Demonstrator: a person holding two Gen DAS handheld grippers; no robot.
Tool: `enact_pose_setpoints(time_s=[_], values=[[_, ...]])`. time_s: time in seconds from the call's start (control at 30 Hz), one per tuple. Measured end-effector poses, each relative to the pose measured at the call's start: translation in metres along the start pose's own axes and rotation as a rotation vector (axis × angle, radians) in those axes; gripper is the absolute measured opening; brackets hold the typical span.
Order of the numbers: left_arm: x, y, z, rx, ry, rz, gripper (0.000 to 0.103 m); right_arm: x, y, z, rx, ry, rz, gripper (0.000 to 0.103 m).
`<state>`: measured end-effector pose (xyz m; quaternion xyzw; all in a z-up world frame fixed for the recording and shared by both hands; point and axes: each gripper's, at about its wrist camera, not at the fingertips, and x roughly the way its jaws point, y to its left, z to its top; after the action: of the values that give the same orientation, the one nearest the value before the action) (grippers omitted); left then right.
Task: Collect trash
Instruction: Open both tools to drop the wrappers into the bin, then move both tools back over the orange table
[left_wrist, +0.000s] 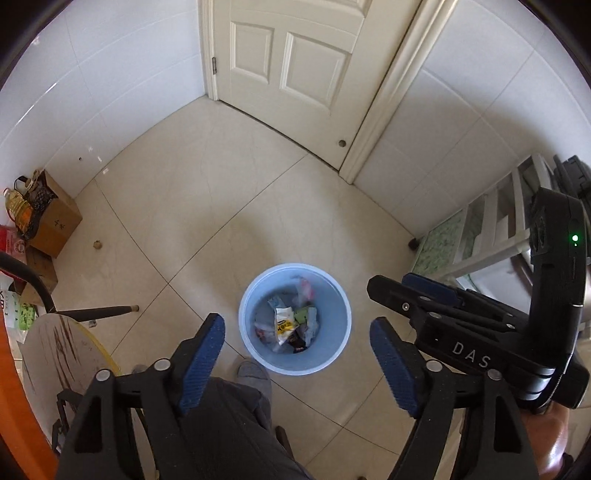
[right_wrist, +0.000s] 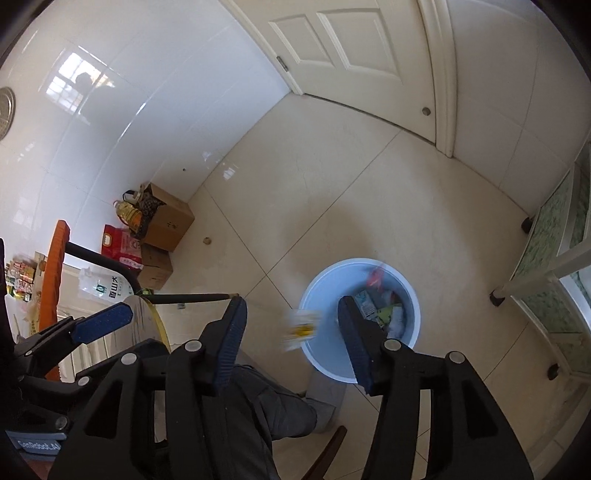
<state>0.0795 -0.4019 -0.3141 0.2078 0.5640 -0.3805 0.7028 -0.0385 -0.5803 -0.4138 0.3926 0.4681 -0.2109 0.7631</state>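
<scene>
A: Hovering in the lower half of the frame, both hand-held grippers, left (left_wrist: 297, 354) and right (right_wrist: 291, 330), are released, gripping nothing.

B: And the trash?

A: A blurred wrapper (right_wrist: 302, 326) is between the right fingers, above the bin (right_wrist: 412, 291) rim; the other trash (left_wrist: 286, 325) lies inside.

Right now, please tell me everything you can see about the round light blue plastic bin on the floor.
The round light blue plastic bin stands upright on the beige tiled floor, open, with no lid in view. Its smooth wall narrows toward the bottom. Inside lie mixed wrappers and packets, filling only the lower part. A blurred white and yellow wrapper shows at its rim in the right wrist view. Neither gripper touches the bin.
</scene>
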Motion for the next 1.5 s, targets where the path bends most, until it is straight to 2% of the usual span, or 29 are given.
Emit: enact_pose_setpoints(time_s=[0.03,0.13,0.23,0.27,0.3,0.37,0.5,0.7,0.97,1.1,1.3,1.5], values=[[0.000,-0.002,0.000,-0.002,0.007,0.006,0.082,0.001,0.000,-0.001,0.005,0.005,0.002,0.053],[0.010,0.015,0.043,-0.009,0.005,0.030,0.083,0.002,-0.001,-0.003,0.012,0.005,-0.010,0.059],[0.012,0.022,0.070,-0.017,-0.020,0.043,0.084,-0.003,0.001,-0.005,0.024,-0.010,-0.030,0.085],[0.008,0.023,0.070,-0.019,-0.034,0.052,0.086,-0.007,0.002,-0.005,0.028,-0.025,-0.048,0.098],[0.001,0.025,0.066,-0.019,-0.047,0.058,0.087,-0.010,0.002,-0.006,0.032,-0.037,-0.055,0.103],[-0.016,0.026,0.053,-0.018,-0.085,0.077,0.091,-0.018,0.005,-0.007,0.044,-0.052,-0.064,0.103],[-0.046,0.023,0.026,-0.019,-0.148,0.084,0.092,-0.036,0.018,-0.009,0.029,-0.089,-0.074,0.103],[-0.113,0.035,-0.020,-0.044,-0.292,0.082,0.093,-0.080,0.066,-0.008,-0.048,-0.186,-0.037,0.103],[-0.219,0.092,-0.104,-0.162,-0.519,0.133,0.099,-0.134,0.176,-0.017,-0.234,-0.302,0.061,0.103],[-0.267,0.127,-0.155,-0.242,-0.600,0.200,0.101,-0.147,0.231,-0.027,-0.322,-0.335,0.117,0.103],[-0.314,0.176,-0.226,-0.361,-0.673,0.277,0.101,-0.153,0.315,-0.047,-0.457,-0.349,0.189,0.103],[-0.339,0.208,-0.288,-0.474,-0.699,0.369,0.102,-0.140,0.383,-0.076,-0.589,-0.326,0.223,0.103]])
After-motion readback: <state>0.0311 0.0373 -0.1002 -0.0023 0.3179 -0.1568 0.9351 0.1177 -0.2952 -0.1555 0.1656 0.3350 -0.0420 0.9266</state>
